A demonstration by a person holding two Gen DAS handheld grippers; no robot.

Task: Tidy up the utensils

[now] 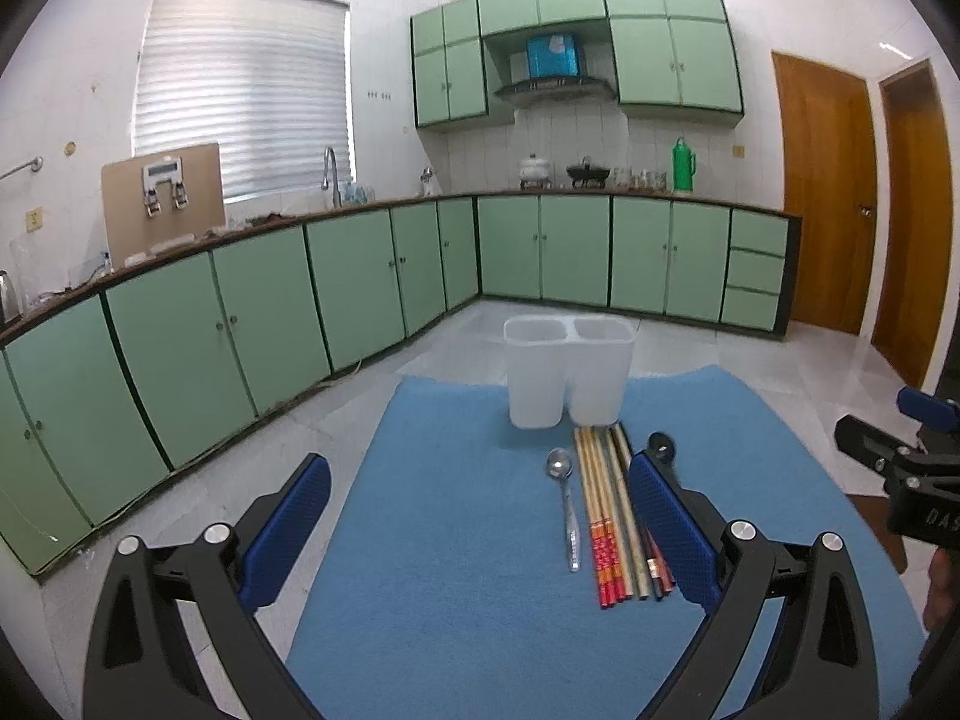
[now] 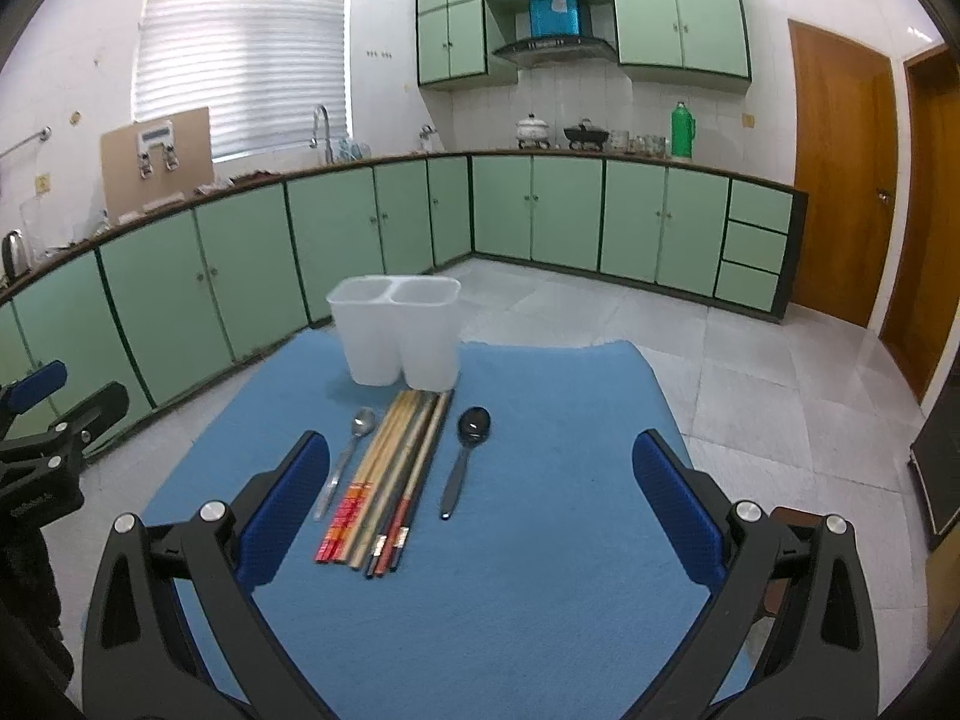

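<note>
Ahead of both sets of jaws, a translucent white two-compartment plastic utensil holder (image 2: pixel 396 333) stands upright at the far end of a blue cloth mat (image 2: pixel 540 540), both compartments empty as far as can be seen. Just short of it lies a bundle of wooden and bamboo chopsticks (image 2: pixel 384 477), some with red-orange printed ends, tips toward the holder; the markings on those ends are too small to read. A silver metal spoon (image 2: pixel 345 459) lies just to the bundle's left, bowl toward the holder, and a black plastic spoon (image 2: pixel 465 456) lies just to its right, apart from it.

Both tools are held level above the near part of the mat, pointing forward at the holder. The right gripper (image 2: pixel 480 480) has its blue-padded jaws spread wide with nothing between them in grasp; the chopsticks and black spoon sit on the mat ahead between its fingers. The left gripper (image 1: pixel 480 510) is likewise spread wide and empty, with the silver spoon and chopsticks ahead, close to its right finger, which hides most of the black spoon. At the right edge of the left wrist view the other tool's black body carries pale letters, "DAS" legible, the rest cut off.
</note>
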